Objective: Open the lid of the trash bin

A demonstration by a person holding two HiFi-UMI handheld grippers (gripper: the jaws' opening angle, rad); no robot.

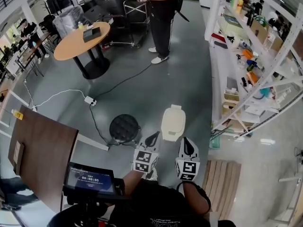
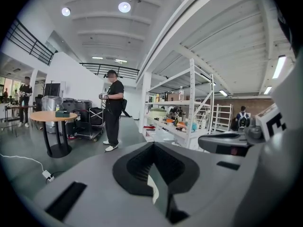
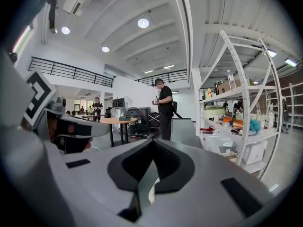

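A cream trash bin [image 1: 173, 122] with its lid down stands on the grey floor just ahead of me. My left gripper [image 1: 152, 138] hangs a little short of the bin's near left corner, jaws together and empty. My right gripper [image 1: 188, 146] is beside it, near the bin's near right side, also shut on nothing. In the left gripper view the jaws [image 2: 154, 148] meet along one seam, and a cream sliver of the bin [image 2: 152, 187] shows below them. The right gripper view shows the same: joined jaws [image 3: 152, 145] over a cream sliver [image 3: 151, 197].
A black round stool [image 1: 124, 128] stands left of the bin, with a cable and power strip [image 1: 90, 100] beyond. A brown table [image 1: 42, 148] is at my left, white shelving [image 1: 251, 65] along the right, a wooden pallet [image 1: 222, 183] near right. A person [image 1: 161, 18] stands far ahead by a round table [image 1: 81, 40].
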